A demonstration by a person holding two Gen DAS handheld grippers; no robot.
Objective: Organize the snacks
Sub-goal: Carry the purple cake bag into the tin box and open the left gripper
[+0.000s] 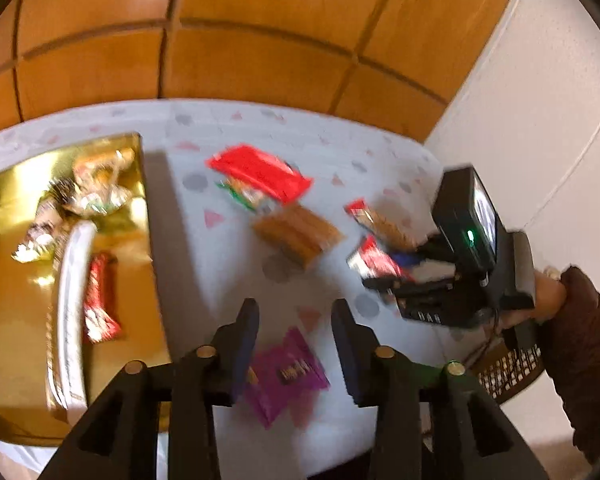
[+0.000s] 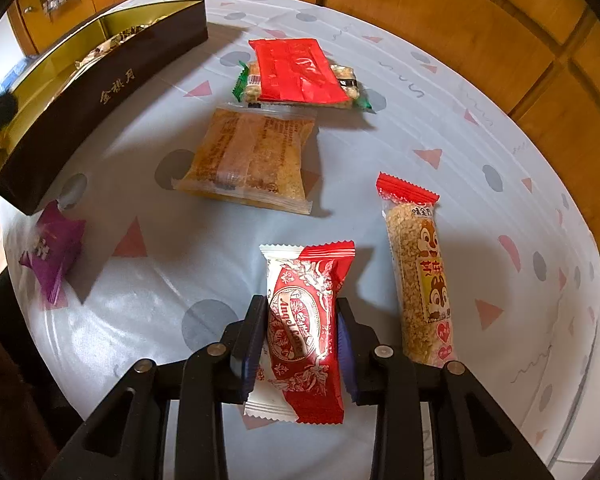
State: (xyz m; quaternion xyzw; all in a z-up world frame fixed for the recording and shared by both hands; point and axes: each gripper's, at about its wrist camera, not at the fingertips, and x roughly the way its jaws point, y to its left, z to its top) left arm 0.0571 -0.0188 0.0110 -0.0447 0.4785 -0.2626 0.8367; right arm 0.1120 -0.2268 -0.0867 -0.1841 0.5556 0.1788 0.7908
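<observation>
Right gripper (image 2: 302, 340) clamped on red-and-white cake packet (image 2: 300, 332), pads pressing both long edges, packet lying on table (image 2: 512, 216). Just right of it, sesame bar (image 2: 420, 276), lengthwise, apart from the packet. Far left near table edge, purple packet (image 2: 52, 252), close to the corner of the dark box (image 2: 112, 92). Further out, at mid-table, clear biscuit pack (image 2: 248, 160); beyond it, red packet (image 2: 300, 70) lying atop a green-ended bar (image 2: 242, 80). Box open, gold-lined, sweets inside.

Left gripper (image 1: 296, 344) empty, fingers apart, above the purple packet (image 1: 284, 376), not touching. Left of it, box interior (image 1: 8, 280) holding red bar (image 1: 100, 300), white stick (image 1: 72, 312), foil sweets (image 1: 92, 184).
</observation>
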